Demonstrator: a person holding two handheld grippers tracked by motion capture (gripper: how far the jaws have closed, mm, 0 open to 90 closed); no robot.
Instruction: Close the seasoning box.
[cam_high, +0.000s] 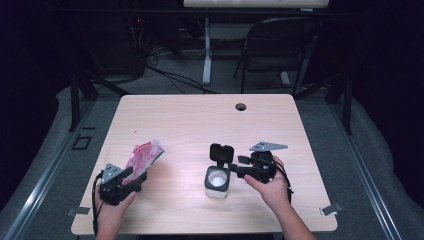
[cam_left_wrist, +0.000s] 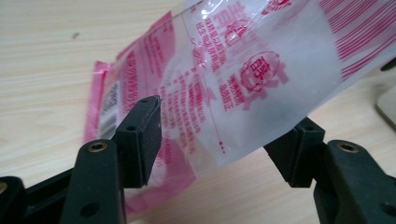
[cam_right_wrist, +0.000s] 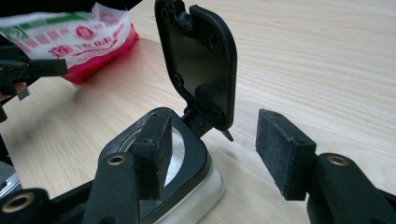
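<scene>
A pink and clear printed plastic bag (cam_high: 145, 155) lies on the wooden table (cam_high: 200, 120) at the left; its near end sits between the fingers of my left gripper (cam_high: 131, 176). In the left gripper view the bag (cam_left_wrist: 233, 79) runs across the gap, and my left gripper (cam_left_wrist: 219, 140) is open with its pads apart. A small square container (cam_high: 218, 181) with a black rim stands at the centre, its black flip lid (cam_high: 221, 151) upright. My right gripper (cam_high: 235, 167) is open beside it. In the right gripper view my right gripper (cam_right_wrist: 215, 140) straddles the hinge below the lid (cam_right_wrist: 201, 60); one finger hangs over the container's (cam_right_wrist: 187, 186) mouth.
A round cable hole (cam_high: 241, 106) sits near the table's far edge. A folding chair (cam_high: 280, 45) and a desk leg (cam_high: 206, 50) stand on the floor beyond. Metal clips (cam_high: 330, 209) mark the near table corners. Bare wood lies between the bag and the container.
</scene>
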